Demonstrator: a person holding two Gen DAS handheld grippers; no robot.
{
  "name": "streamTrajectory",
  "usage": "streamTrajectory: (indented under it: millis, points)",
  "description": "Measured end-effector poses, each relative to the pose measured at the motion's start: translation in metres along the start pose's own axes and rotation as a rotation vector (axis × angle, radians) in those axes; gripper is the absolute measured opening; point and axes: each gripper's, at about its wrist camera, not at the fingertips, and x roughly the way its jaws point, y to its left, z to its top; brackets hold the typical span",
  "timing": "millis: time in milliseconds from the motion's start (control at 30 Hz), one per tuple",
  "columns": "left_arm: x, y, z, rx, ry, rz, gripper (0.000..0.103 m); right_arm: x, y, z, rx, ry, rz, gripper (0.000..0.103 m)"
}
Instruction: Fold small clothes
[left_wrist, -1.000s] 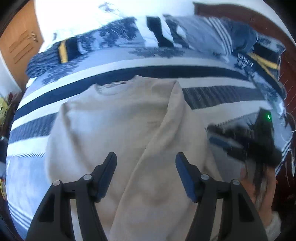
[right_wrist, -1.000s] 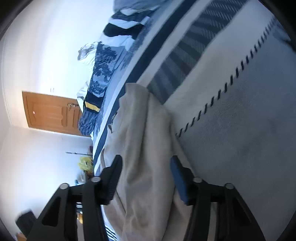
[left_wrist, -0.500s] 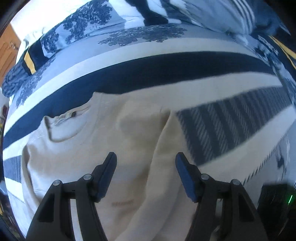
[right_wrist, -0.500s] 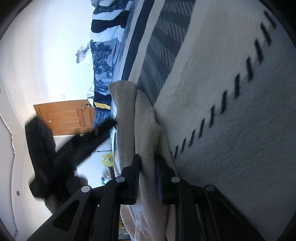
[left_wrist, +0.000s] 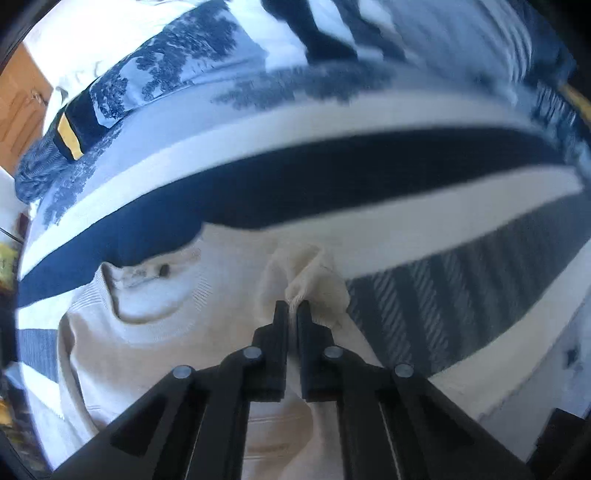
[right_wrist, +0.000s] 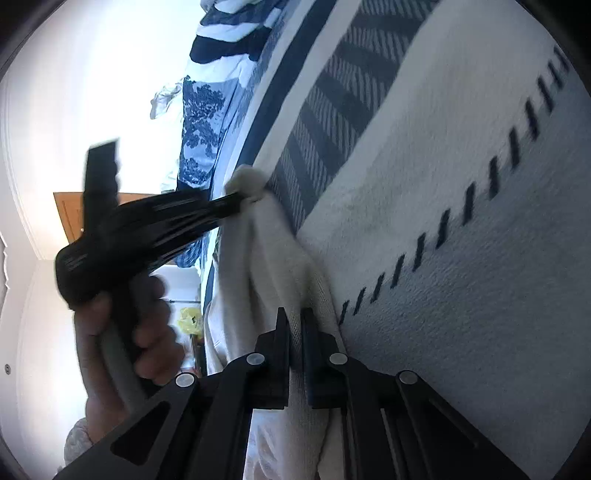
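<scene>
Cream sweater (left_wrist: 155, 332) lies flat on the striped bedspread (left_wrist: 332, 177). Left gripper (left_wrist: 293, 303) pinches a bunched fold beside the sweater's collar — right gripper (right_wrist: 293, 314) clamps the sweater's side edge.

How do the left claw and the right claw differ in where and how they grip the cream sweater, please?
The left claw pinches a bunched corner of the sweater up near the neckline, while the right claw clamps the folded side edge lower down. The left claw points steeply down at the bed; the right claw lies closer to level along it. Both are shut on fabric.
</scene>
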Motion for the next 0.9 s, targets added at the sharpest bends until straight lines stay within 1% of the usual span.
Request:
streamTrajectory:
  millis: [67,100,133,167,200,233,267,300,333,367,400,433,500,567,600,633,667,700,733,767,800,833,900]
  points:
    - [-0.007,0.025,0.005,-0.085,-0.001,-0.084,0.005,-0.005,0.006,0.001,-0.014,-0.02,0.01,0.006]
    - [-0.005,0.038,0.006,-0.129,0.009,-0.119,0.004,-0.007,0.011,0.001,-0.031,-0.029,0.003,0.006]
    - [0.0,0.05,0.007,-0.179,0.012,-0.084,0.002,-0.007,0.012,0.001,-0.043,-0.029,-0.015,0.006]
    - [0.004,0.06,0.007,-0.214,0.008,0.004,0.002,-0.004,0.011,0.001,-0.055,-0.027,-0.055,0.006]
    - [0.008,0.07,0.006,-0.242,0.006,0.079,0.002,-0.001,0.008,0.001,-0.059,-0.024,-0.115,0.006]
    - [0.012,0.075,0.006,-0.249,0.011,0.088,0.002,0.002,0.002,0.001,-0.037,-0.018,-0.132,0.006]
    - [0.013,0.078,0.004,-0.261,0.019,0.078,0.002,0.001,-0.004,0.001,-0.005,-0.014,-0.102,0.006]
    - [0.009,0.074,0.001,-0.25,0.008,0.04,0.002,0.001,-0.004,0.003,0.0,-0.01,-0.092,0.006]
    - [0.006,0.068,0.001,-0.223,-0.001,0.009,0.004,0.002,-0.001,0.005,-0.016,-0.006,-0.098,0.006]
    - [0.001,0.054,-0.001,-0.161,-0.012,-0.019,0.008,0.002,0.001,0.005,-0.028,-0.007,-0.105,0.006]
    - [-0.004,0.036,-0.002,-0.1,-0.018,-0.01,0.023,0.003,0.003,0.005,-0.034,-0.009,-0.103,0.006]
    - [-0.006,0.027,-0.002,-0.069,-0.024,0.004,0.046,0.005,0.004,0.005,-0.041,-0.009,-0.097,0.006]
    - [-0.015,-0.007,-0.002,0.01,-0.071,0.041,0.064,0.002,0.004,0.005,-0.045,-0.017,-0.088,0.006]
    - [-0.01,-0.029,0.003,0.078,-0.068,0.088,0.065,-0.002,0.005,0.005,-0.046,-0.022,-0.06,0.006]
    - [0.001,-0.043,0.005,0.119,-0.045,0.133,0.065,-0.004,0.004,0.004,-0.048,-0.023,-0.053,0.006]
    - [0.011,-0.05,0.006,0.158,-0.035,0.197,0.064,-0.004,0.003,0.003,-0.049,-0.022,-0.051,0.006]
    - [0.022,-0.056,0.006,0.198,-0.03,0.281,0.063,-0.003,0.003,0.003,-0.049,-0.02,-0.052,0.006]
    - [0.035,-0.056,0.006,0.227,-0.017,0.358,0.051,-0.002,0.002,0.003,-0.046,-0.019,-0.051,0.006]
    - [0.044,-0.052,0.005,0.235,0.003,0.378,0.026,-0.002,0.0,0.003,-0.041,-0.017,-0.049,0.006]
    - [0.049,-0.045,0.006,0.22,0.031,0.359,0.01,-0.002,-0.002,0.004,-0.032,-0.012,-0.043,0.006]
    - [0.049,-0.034,0.01,0.161,0.054,0.31,0.002,-0.003,-0.005,0.004,-0.023,-0.01,-0.033,0.006]
    - [0.044,-0.023,0.013,0.113,0.044,0.26,0.002,-0.005,-0.006,0.005,-0.017,-0.015,-0.03,0.006]
    - [0.024,-0.008,0.021,0.029,0.01,0.096,0.002,-0.008,-0.005,0.008,-0.014,-0.025,-0.028,0.006]
